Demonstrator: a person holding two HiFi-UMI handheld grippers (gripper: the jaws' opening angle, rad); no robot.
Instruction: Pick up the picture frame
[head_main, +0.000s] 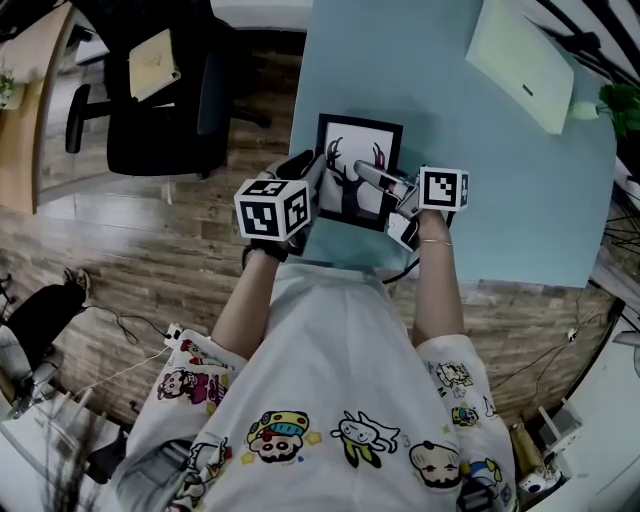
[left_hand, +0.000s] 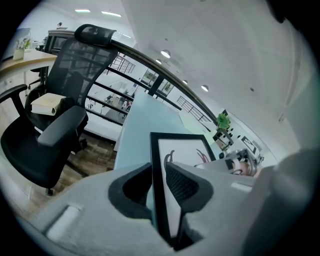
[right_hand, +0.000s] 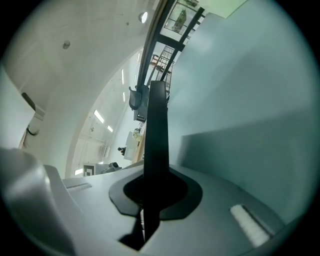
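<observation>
Pinching the picture frame (head_main: 358, 172) tight in my right gripper (right_hand: 154, 192), left gripper (left_hand: 159, 186) slack astride it, over the pale-blue table (head_main: 500, 190) and wooden floor (head_main: 150, 245).

Light blue table (head_main: 500, 180) in the upper right, white flat box (head_main: 522, 62) on its far corner, green plant (head_main: 620, 105) at the right edge, black office chair (head_main: 160, 110) in the upper left, pale book (head_main: 153, 63) on its seat, wooden floor (head_main: 150, 260), loose cables (head_main: 130, 335) at the lower left.

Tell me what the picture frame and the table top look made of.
Picture frame: thin matt black border, likely painted wood or plastic; the white print inside looks like paper. Table top: smooth, pale blue, faint sheen, probably laminate.
</observation>
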